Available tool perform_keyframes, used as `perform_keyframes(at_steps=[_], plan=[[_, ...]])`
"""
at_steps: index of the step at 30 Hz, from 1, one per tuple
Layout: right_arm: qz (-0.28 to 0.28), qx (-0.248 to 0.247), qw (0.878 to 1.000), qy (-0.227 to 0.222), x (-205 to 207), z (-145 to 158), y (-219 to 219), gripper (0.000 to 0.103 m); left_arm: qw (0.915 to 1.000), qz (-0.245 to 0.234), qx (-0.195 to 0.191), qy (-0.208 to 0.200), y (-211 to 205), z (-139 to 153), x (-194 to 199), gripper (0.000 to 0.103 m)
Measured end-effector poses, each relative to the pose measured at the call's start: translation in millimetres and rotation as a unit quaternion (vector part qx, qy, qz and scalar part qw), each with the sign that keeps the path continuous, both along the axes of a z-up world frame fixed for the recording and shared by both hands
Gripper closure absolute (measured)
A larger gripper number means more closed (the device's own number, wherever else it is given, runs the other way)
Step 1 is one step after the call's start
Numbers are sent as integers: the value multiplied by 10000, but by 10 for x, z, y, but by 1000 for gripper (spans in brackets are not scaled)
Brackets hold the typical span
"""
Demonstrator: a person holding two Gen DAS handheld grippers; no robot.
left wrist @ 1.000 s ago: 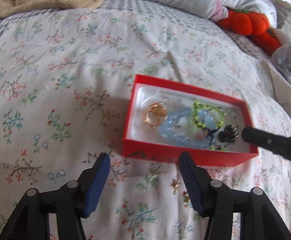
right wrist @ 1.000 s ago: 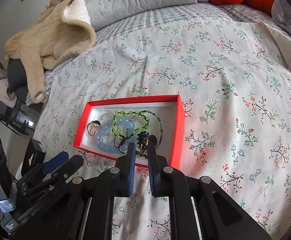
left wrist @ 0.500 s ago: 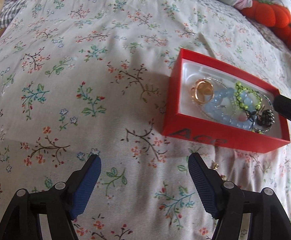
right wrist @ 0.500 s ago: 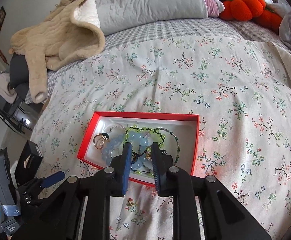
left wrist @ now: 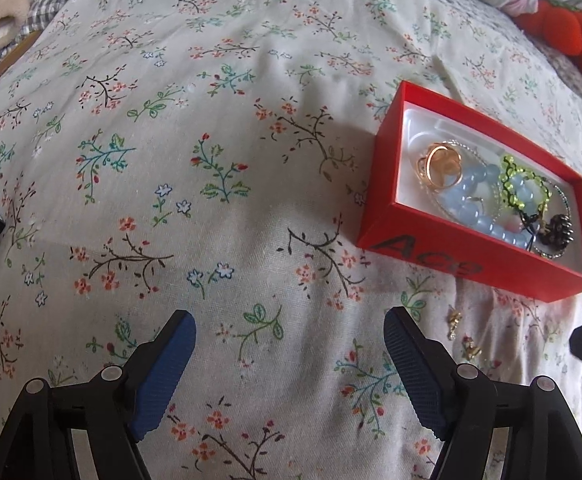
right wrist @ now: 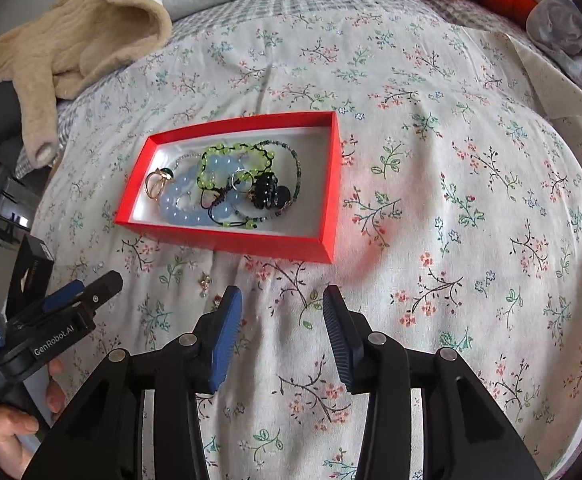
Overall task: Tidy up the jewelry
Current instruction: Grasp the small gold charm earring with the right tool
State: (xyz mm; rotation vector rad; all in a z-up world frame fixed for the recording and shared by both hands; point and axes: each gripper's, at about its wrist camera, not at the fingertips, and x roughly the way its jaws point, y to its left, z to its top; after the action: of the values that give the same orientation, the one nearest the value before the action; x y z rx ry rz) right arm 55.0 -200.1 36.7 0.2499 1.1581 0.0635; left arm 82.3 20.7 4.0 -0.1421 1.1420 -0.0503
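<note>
**Both grippers empty, two earrings left on the sheet**

Left gripper is wide, right gripper about half spread; jaws on both have just been opening, nothing between either pair. Box sits ahead of both, holding beads, a ring and a dark bauble.

Loose pieces, I judge earrings: first earring and second earring lie just right of my left jaws, short of the box. From the right gripper, one shows ahead-left of the jaws.

I'd take them one at a time: narrow the jaws first, come down steep, centre the pads over the piece and pinch metal, not sheet. The sheet is soft and creased, so press lightly or cloth bunches into the grip. Release low inside the box.

Writing: "ACE"-like black letters on the box wall, last letter unclear. "GenRobot.AI" on the left gripper's body in the right view.
</note>
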Motion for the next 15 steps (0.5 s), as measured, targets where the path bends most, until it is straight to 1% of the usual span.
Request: perform_keyframes(at_steps=[3, 5, 10, 15], plan=[[147, 84, 9997, 166, -26, -58, 87, 58, 10000, -29, 9, 31, -34, 2, -34, 22], [177, 184, 9992, 310, -26, -129, 136, 58, 10000, -44, 28, 51, -49, -7, -50, 22], [194, 233, 9982, 516, 32, -269, 255, 59, 9998, -139, 88, 116, -70, -55, -81, 22], [205, 302, 9974, 615, 123, -359, 355, 67, 9997, -126, 107, 200, -7, -111, -59, 22]])
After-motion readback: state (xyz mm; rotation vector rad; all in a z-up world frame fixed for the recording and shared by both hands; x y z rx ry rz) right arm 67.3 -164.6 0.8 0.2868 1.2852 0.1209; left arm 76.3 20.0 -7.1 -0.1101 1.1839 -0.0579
